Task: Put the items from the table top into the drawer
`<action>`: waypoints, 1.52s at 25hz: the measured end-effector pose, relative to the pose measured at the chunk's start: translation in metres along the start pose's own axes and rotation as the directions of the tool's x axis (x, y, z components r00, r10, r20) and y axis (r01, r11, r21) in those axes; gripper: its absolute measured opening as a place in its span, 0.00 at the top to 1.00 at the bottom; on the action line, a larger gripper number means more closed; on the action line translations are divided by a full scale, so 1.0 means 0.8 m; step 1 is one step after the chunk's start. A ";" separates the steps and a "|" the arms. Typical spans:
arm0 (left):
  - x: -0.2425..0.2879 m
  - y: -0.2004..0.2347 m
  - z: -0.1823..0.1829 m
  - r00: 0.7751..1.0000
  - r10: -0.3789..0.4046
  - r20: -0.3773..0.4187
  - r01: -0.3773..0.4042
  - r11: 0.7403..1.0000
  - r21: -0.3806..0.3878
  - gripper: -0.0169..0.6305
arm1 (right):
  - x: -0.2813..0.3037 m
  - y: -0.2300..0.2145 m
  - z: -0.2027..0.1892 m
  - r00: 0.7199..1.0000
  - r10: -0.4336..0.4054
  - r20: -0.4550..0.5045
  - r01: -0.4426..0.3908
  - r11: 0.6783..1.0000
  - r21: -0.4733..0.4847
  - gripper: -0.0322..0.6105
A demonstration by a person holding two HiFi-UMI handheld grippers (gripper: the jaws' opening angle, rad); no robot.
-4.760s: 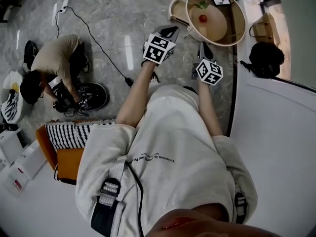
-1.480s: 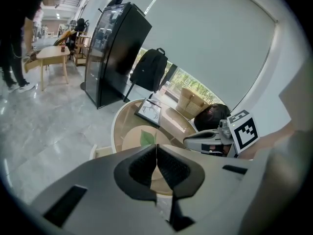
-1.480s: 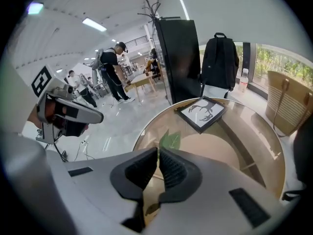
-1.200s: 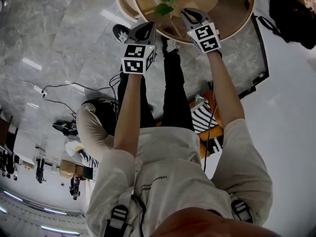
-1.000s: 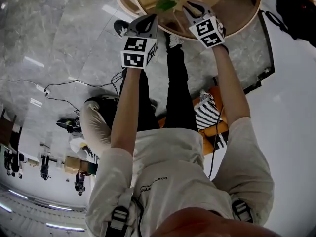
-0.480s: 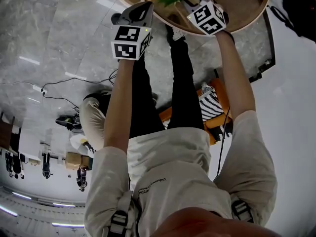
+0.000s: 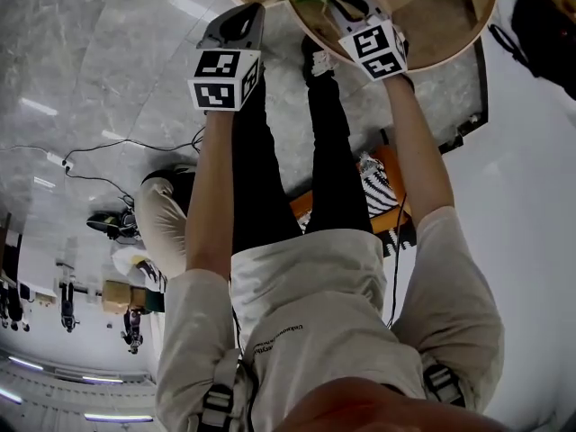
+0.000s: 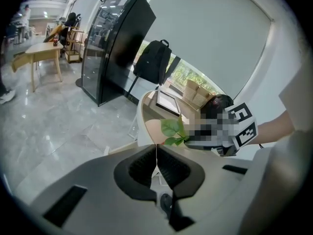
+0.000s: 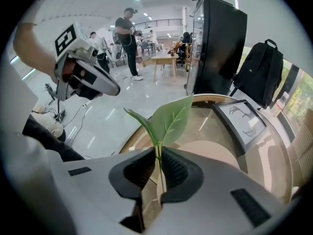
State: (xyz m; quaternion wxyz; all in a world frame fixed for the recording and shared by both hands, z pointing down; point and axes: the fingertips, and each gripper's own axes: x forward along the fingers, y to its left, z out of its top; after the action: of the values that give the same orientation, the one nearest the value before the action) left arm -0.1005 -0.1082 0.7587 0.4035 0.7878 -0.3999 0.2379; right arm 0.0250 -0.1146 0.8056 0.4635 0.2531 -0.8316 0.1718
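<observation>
Now right tongs (image 9: 159,169) are closing on a leafy sprig (image 9: 171,119); left tongs (image 8: 156,163) pinched together.

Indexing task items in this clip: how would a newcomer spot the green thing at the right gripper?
Find the round wooden table. Over it, the jaws of the right gripper are closing with a thin stem between them: that is the leafy sprig. It is the only green thing there; the framed picture beside it lies flat.
</observation>
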 end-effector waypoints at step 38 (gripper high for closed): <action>0.038 0.206 -0.145 0.997 0.061 -0.052 -0.066 0.991 -0.115 0.94 | 0.337 0.115 -0.039 0.978 -0.156 -0.141 0.210 0.742 0.637 0.87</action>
State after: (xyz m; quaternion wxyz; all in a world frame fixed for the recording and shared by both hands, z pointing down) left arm -0.2248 -0.0844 0.9184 0.4507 0.7437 -0.4281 0.2459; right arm -0.1262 -0.0943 1.0479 0.3941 0.4710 -0.6731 0.4120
